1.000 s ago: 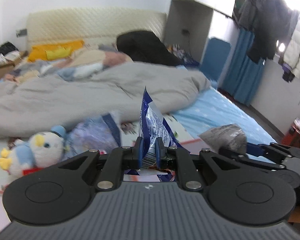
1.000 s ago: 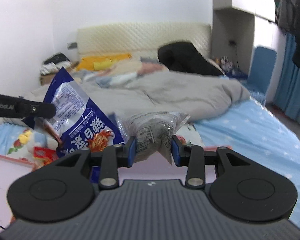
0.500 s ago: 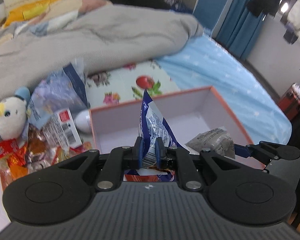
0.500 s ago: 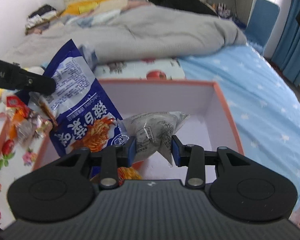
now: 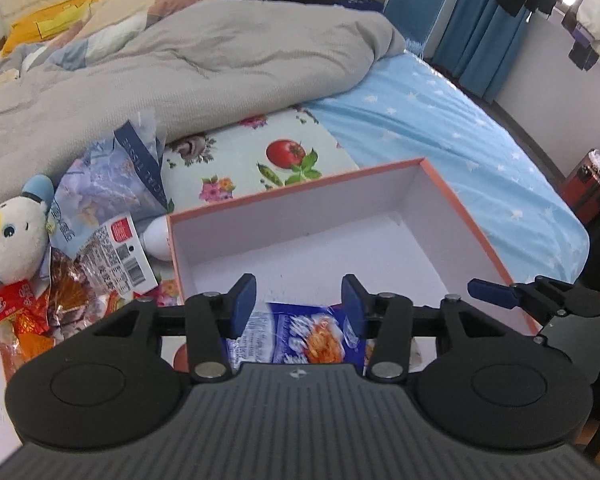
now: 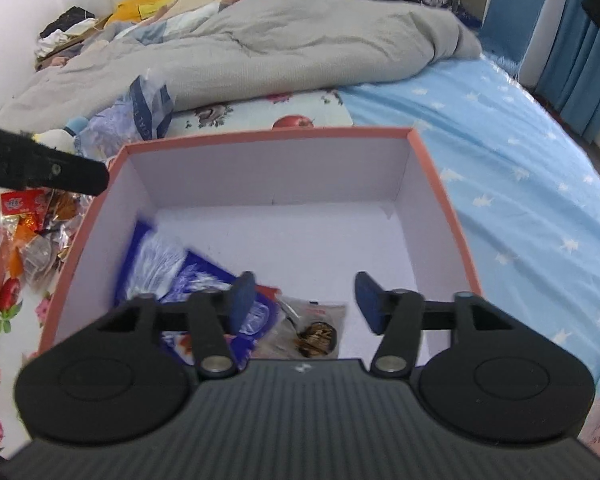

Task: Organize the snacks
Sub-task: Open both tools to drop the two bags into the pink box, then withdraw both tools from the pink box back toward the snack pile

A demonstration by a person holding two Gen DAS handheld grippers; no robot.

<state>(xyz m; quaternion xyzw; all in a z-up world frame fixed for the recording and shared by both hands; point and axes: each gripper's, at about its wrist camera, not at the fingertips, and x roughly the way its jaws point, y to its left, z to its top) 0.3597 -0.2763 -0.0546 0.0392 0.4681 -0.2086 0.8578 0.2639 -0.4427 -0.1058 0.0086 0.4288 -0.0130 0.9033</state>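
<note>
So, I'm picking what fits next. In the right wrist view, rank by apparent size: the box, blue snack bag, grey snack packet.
1. box
2. blue snack bag
3. grey snack packet, partly hidden by the gripper

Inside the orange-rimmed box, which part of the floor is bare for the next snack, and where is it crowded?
The box floor is bare along its far wall and right wall. The near-left corner is taken by the blue packet and the grey packet. Left of the box, the snack pile is crowded.
</note>
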